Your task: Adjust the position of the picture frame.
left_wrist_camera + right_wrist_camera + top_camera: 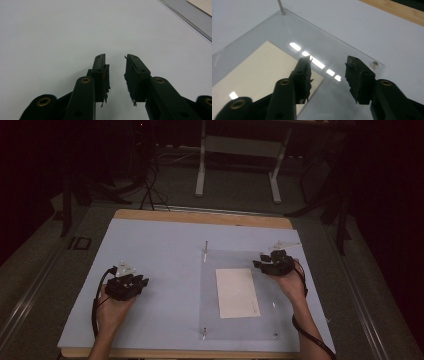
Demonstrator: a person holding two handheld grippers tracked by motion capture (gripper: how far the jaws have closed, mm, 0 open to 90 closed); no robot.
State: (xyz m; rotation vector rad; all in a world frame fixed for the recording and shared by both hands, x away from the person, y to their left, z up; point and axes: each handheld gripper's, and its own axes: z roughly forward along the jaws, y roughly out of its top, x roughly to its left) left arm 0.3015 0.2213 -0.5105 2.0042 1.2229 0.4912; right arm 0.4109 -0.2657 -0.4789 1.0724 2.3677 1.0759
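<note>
left gripper parted over mat

Faint marks on the cream sheet are too small to read.

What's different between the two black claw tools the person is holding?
The left gripper rests over the bare pale blue mat; the right gripper sits above the clear plastic sheet, near the cream paper. The right gripper's jaws gape wider than the left gripper's. Both are open and hold nothing.

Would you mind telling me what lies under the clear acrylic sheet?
Under the clear sheet lies a cream paper, visible through it, on the blue mat. Whatever is beneath the paper is covered.
</note>
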